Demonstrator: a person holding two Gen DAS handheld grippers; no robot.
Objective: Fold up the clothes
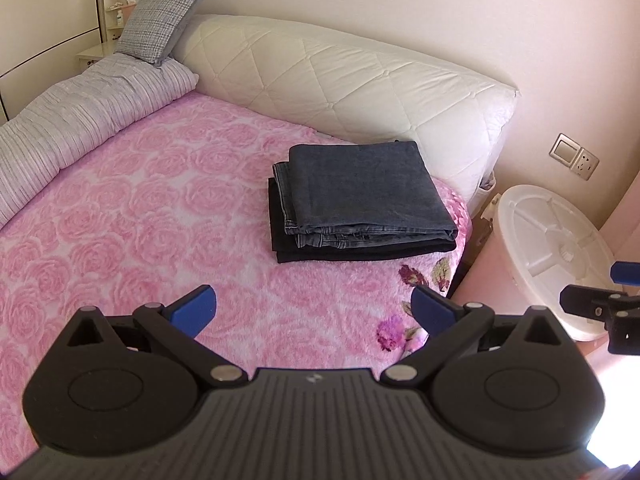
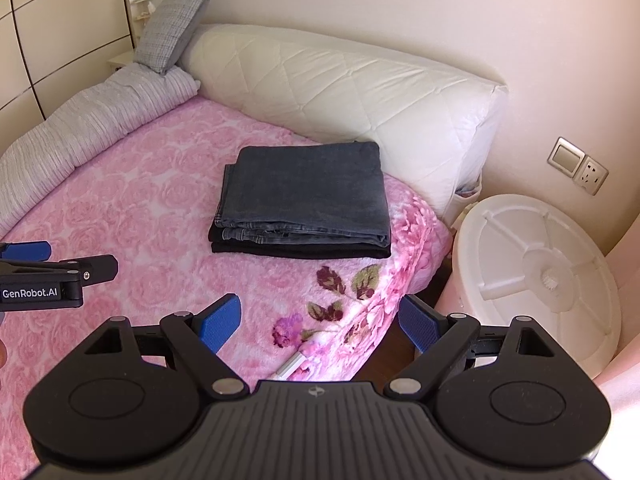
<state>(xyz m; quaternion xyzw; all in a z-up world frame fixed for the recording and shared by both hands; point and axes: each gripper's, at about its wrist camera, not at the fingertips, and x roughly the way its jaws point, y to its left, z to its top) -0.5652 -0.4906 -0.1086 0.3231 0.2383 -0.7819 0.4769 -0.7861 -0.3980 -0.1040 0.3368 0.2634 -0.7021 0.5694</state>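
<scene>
Folded grey jeans [image 1: 362, 190] [image 2: 306, 190] lie on top of a folded black garment [image 1: 352, 252] [image 2: 296, 250], stacked on the pink rose blanket [image 1: 160, 208] [image 2: 152, 208] near the bed's right corner. My left gripper [image 1: 314, 310] hovers open over the blanket in front of the stack, nothing between its blue pads. My right gripper [image 2: 320, 326] is open too, above the bed's corner edge, also empty. Each gripper shows at the edge of the other's view: the right one [image 1: 612, 292], the left one [image 2: 48, 264].
A white quilted bolster [image 1: 352, 80] [image 2: 340, 92] lines the wall behind the stack. A grey striped duvet [image 1: 80, 112] and checked pillow [image 1: 164, 20] lie at the far left. A white round tub [image 1: 552, 248] [image 2: 536, 276] stands on the floor right of the bed, below wall sockets [image 2: 580, 166].
</scene>
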